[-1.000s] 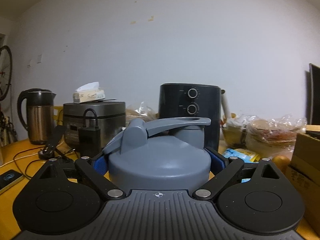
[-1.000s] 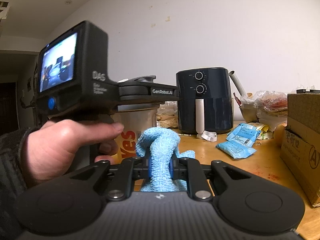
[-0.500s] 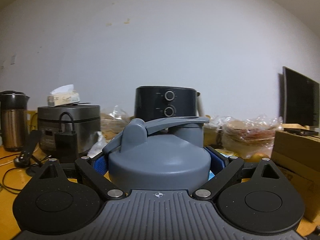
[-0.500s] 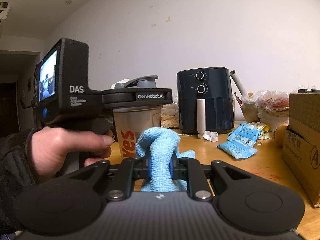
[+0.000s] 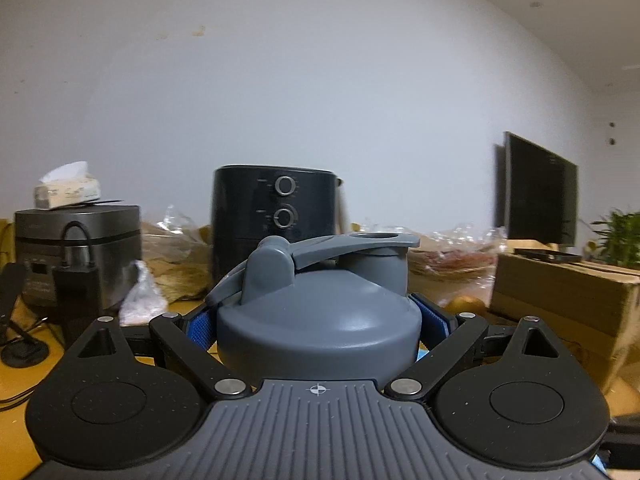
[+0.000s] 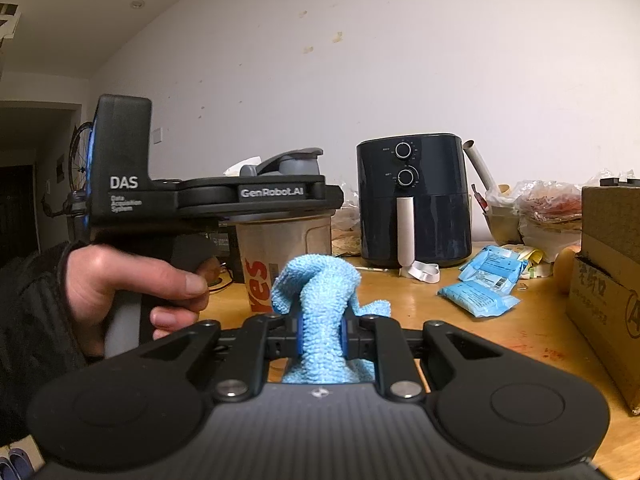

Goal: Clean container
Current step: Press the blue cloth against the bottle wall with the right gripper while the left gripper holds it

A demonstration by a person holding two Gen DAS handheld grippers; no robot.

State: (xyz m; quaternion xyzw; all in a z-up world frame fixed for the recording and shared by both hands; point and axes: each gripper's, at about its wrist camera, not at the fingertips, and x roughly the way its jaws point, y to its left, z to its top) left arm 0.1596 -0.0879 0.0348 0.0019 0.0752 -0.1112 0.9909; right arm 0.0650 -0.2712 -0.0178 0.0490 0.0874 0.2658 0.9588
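The container is a clear shaker cup (image 6: 286,248) with red lettering and a grey flip-top lid (image 5: 320,320). My left gripper (image 5: 318,326) is shut on it at the lid, with blue pads against both sides. In the right wrist view the left gripper (image 6: 260,196) holds the cup upright over the wooden table, seen side-on. My right gripper (image 6: 320,330) is shut on a light blue cloth (image 6: 320,304), which sticks up between the fingers, just right of the cup and in front of it.
A black air fryer (image 6: 412,204) stands at the back of the wooden table (image 6: 460,328). Blue packets (image 6: 480,284) lie to its right, near a cardboard box (image 6: 608,280). A rice cooker (image 5: 76,252) with a tissue box on it, and a monitor (image 5: 536,192), show in the left wrist view.
My left gripper has turned to the right with the cup: the kettle left its view and the monitor came in. In the right wrist view it now shows side-on. The right gripper stayed still.
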